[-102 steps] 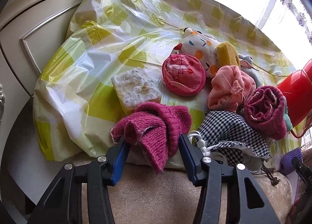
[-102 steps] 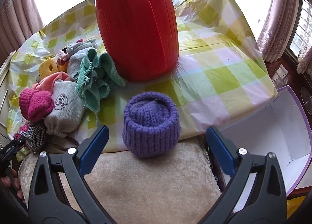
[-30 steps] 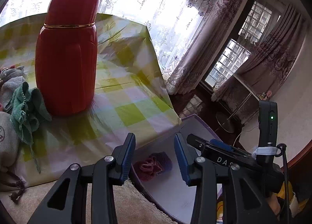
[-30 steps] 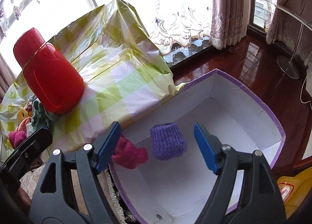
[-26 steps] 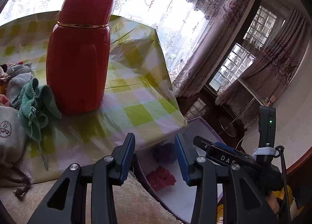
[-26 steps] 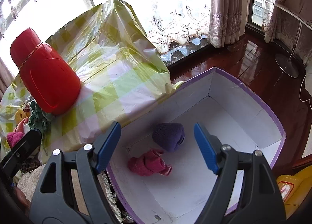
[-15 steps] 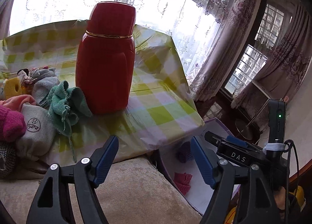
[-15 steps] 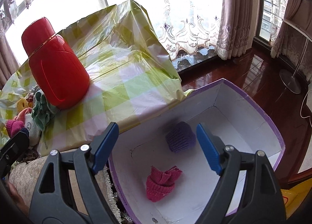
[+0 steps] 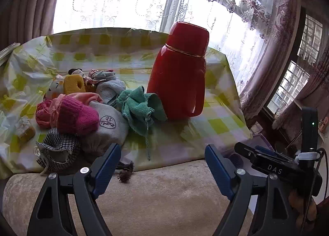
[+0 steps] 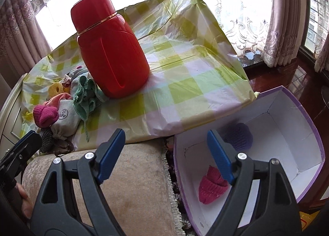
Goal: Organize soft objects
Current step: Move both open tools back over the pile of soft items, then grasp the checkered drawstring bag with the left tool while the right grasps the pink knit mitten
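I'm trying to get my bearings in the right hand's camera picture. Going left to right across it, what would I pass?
Pink knitted sock → grey pouch → green cloth → red flask → pink sock in the box → purple hat, farther back in the box.

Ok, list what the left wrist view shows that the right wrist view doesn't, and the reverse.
Only the left wrist view: the crumbly sponge block at the far left of the pile, and the right claw's body with a green light.

Only the right wrist view: the inside of the purple-edged box, holding a purple knit hat and a pink knit piece.

Both: the red flask, green cloth, pink knit hat, grey pouch, yellow sponge and checked tablecloth.
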Action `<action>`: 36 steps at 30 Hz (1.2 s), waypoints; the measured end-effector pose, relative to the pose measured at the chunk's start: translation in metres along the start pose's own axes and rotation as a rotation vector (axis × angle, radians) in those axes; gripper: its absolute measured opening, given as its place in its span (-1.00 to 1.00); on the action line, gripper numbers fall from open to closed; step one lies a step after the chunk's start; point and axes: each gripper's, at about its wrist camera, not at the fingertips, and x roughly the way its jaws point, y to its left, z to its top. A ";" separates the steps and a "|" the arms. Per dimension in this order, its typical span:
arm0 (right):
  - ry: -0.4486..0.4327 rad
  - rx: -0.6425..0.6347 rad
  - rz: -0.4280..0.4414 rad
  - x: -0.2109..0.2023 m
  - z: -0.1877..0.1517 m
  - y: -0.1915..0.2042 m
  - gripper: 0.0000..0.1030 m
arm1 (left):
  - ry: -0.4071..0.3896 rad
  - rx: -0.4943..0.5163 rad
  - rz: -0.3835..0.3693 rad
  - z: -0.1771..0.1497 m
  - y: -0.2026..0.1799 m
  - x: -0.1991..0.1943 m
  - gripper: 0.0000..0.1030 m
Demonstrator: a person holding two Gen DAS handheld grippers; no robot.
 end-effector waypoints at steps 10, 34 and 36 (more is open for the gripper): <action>0.015 -0.128 0.067 0.005 -0.007 0.057 0.62 | -0.016 -0.102 0.065 -0.007 0.062 -0.017 0.64; 0.048 -0.438 0.220 0.039 -0.002 0.187 0.62 | 0.176 -0.441 0.038 -0.015 0.190 0.018 0.65; 0.049 -0.457 0.244 0.042 -0.001 0.199 0.62 | 0.189 -0.469 0.025 -0.017 0.194 0.022 0.65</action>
